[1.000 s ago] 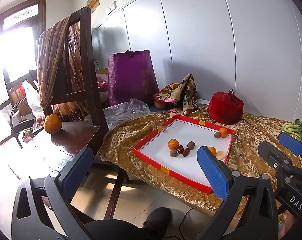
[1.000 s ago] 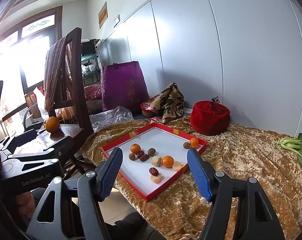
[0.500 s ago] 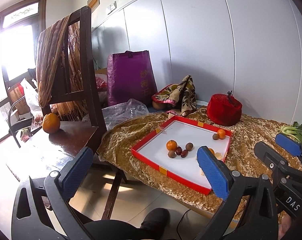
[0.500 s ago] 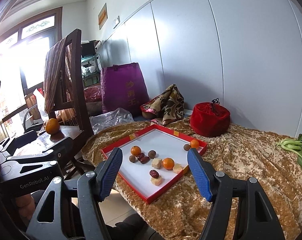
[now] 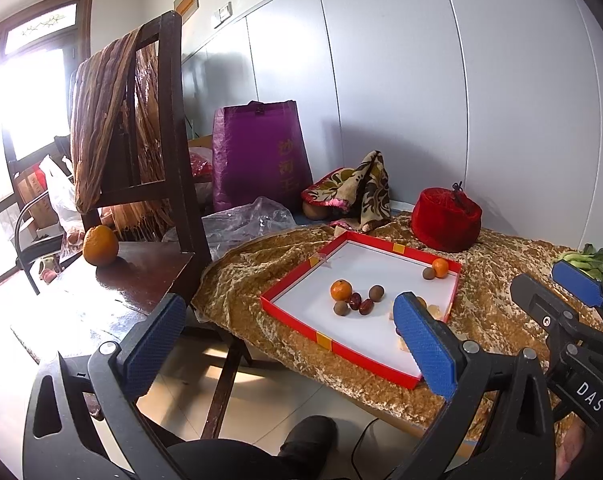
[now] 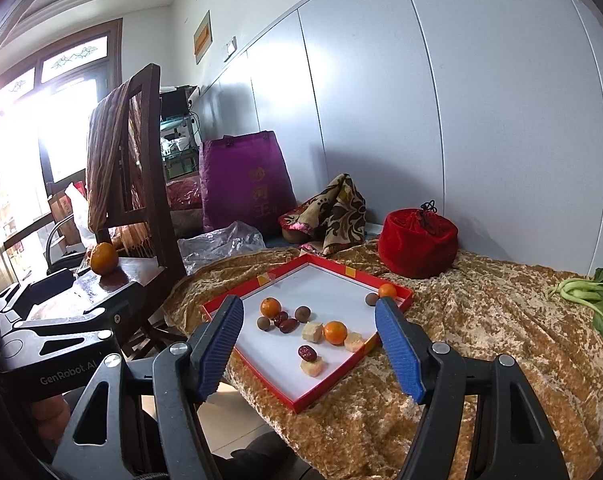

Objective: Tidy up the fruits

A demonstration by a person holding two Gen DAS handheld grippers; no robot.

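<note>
Left gripper (image 5: 289, 340) and right gripper (image 6: 309, 342) both spread wide, empty, clear of the tray (image 6: 343, 271), oranges, dates, perhaps longans loose inside

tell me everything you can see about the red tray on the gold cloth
The red tray is a shallow rectangular box, cardboard by its look, with low red walls, yellow patches on the rim and a white floor. It lies flat on the gold cloth, its near corner by the table edge. Inside sit three small oranges, round brown fruits, dark red dates and pale cubes. Neither claw touches it.
</note>
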